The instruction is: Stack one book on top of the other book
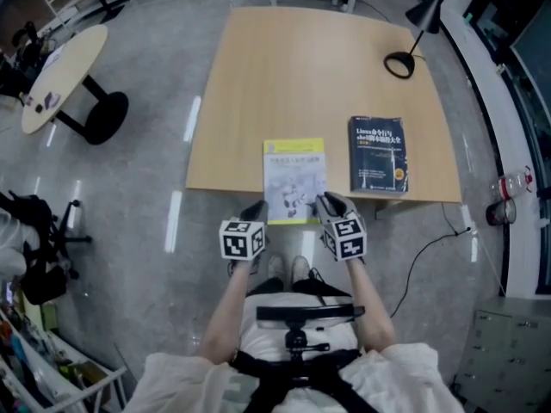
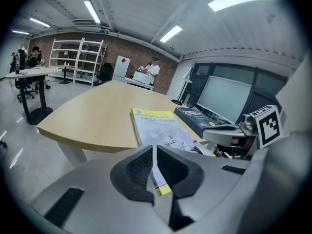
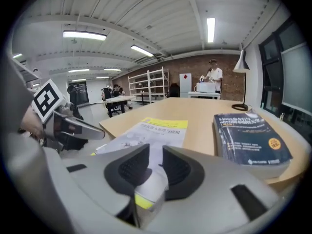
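A thin yellow-and-white book [image 1: 294, 175] lies on the wooden table [image 1: 301, 67], its near end hanging over the front edge. To its right lies a thicker dark blue book [image 1: 377, 155], apart from it. My left gripper [image 1: 255, 212] sits at the thin book's near-left corner, and in the left gripper view my left gripper [image 2: 154, 164] is shut on that book's [image 2: 157, 126] edge. My right gripper [image 1: 328, 203] is at the near-right corner. In the right gripper view the corner of the thin book [image 3: 157, 128] lies between my right gripper's [image 3: 151, 167] slightly parted jaws, with a dark gap beside one pad. The blue book [image 3: 249, 136] lies to the right.
A black desk lamp [image 1: 415, 48] stands at the table's far right corner. A round side table [image 1: 60, 71] stands on the floor to the left. A cable [image 1: 430, 252] and a bottle [image 1: 514, 182] lie on the floor to the right. People stand far off in the room.
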Available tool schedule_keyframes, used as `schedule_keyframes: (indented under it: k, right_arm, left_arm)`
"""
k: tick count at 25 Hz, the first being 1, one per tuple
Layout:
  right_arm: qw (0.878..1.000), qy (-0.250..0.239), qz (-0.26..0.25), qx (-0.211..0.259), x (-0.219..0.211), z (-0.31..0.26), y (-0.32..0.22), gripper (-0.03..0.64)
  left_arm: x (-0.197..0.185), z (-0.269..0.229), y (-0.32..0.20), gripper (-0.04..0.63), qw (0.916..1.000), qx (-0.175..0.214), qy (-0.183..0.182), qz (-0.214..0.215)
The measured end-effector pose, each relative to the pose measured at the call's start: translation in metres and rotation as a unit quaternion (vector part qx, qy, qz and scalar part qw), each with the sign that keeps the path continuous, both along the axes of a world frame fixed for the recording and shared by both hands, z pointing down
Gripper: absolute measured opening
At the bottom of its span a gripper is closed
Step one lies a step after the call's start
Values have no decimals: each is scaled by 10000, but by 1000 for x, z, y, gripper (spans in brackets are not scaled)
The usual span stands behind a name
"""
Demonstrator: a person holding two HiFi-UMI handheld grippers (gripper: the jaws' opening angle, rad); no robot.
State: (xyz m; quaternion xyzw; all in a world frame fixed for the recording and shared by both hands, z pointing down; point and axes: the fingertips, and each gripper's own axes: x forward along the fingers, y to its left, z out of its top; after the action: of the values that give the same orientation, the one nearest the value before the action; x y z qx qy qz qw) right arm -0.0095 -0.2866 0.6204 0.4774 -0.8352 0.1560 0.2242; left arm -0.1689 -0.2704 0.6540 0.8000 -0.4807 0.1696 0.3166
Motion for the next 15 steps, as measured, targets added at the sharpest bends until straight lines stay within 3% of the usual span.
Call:
schedule_keyframes:
  k: [2,6,9,12,15]
  right_arm:
    - [9997,-141,40,-174,4,4,5,96]
    - [9962,-553,186,-643,17,18,13,161]
    - [9894,-980,273,-1037,23,29,18,239]
    - [9808,-1320,283,-1407,23,38,20,245]
    - [9775,-1358,179,-1604,17,44,21,245]
  left_arm:
    - [0,-2,4,13,10000,17,15,-83]
    - [9,-1,7,168,9994,-187,292,-49]
    - [17,5,13,179,9980,-405,469,95]
    - [19,13,17,179,9958,-637,649,59]
    - [17,21,17,179,9948,-792,644,40]
